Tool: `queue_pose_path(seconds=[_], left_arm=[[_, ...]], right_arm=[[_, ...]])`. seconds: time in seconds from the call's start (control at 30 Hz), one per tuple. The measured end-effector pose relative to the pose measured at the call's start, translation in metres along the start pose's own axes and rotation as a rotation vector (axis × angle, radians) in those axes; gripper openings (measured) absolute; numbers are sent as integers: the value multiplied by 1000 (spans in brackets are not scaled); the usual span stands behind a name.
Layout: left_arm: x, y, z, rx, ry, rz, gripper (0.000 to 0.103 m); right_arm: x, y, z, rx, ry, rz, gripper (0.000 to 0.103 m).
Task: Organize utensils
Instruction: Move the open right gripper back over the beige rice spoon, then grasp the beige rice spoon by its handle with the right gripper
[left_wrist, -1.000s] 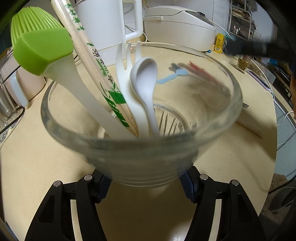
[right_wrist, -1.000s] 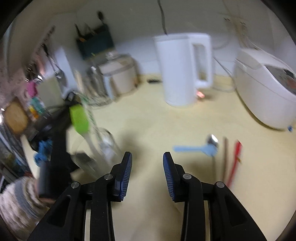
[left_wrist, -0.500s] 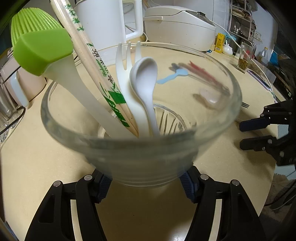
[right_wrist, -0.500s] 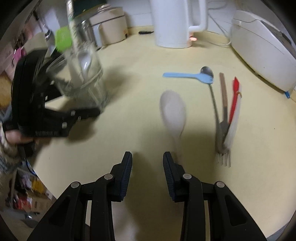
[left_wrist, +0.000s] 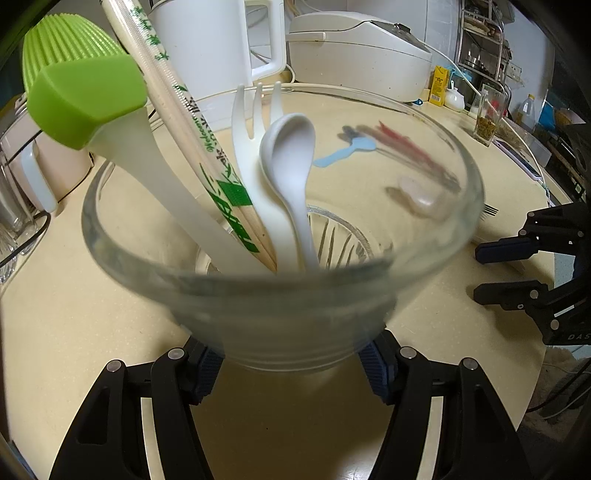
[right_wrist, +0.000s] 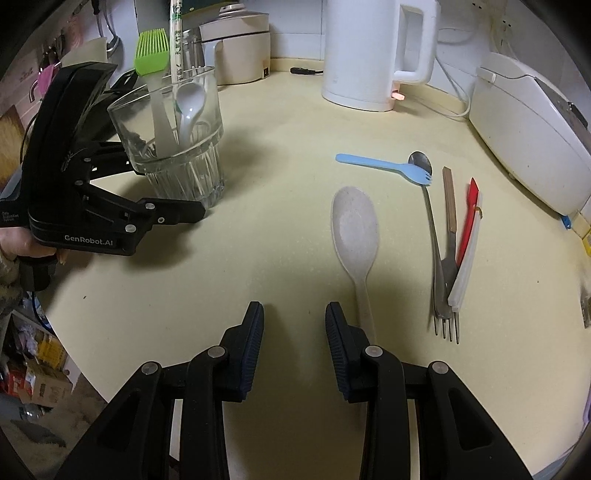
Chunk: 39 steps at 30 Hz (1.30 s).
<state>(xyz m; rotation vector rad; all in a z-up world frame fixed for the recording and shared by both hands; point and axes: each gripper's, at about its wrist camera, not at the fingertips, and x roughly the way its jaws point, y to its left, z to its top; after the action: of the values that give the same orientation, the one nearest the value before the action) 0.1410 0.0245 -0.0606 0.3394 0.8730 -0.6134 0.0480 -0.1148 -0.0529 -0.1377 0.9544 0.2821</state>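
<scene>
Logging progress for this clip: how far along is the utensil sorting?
Done: brush, chopsticks, white fork and spoon stand in the glass, clamped by the left gripper. The open right gripper nears the beige spoon; five utensils remain.

Two fisheye views, each from a camera mounted on a hand-held gripper and looking forward and steeply down along its fingers. The left wrist view sits very close to a glass (left_wrist: 280, 258), which fills the middle, with the table (left_wrist: 74, 295) behind. The right wrist view looks from higher and farther back over the same table (right_wrist: 280, 206). Both views share the glass (right_wrist: 173, 147), the white kettle (left_wrist: 207, 44) (right_wrist: 369, 51) and the rice cooker (left_wrist: 354, 51) (right_wrist: 524, 129).
</scene>
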Motion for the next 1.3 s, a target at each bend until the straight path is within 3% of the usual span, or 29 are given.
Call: queue_pose_path(seconds=[0.8,0.9,1.0,1.3], left_arm=[[0,1,2,3,-1,4,70],[0,1,1,3,-2,4,70],[0,0,2,3,-2,4,70],[0,-1,1,3,-2,3,70]], right_arm=[[5,-5,7,15,7,-3,38],[4,-20,12,110,40,18,38],[-8,-40,17,187,4,22,38],[-15,-62,39,155,-42,-27,38]])
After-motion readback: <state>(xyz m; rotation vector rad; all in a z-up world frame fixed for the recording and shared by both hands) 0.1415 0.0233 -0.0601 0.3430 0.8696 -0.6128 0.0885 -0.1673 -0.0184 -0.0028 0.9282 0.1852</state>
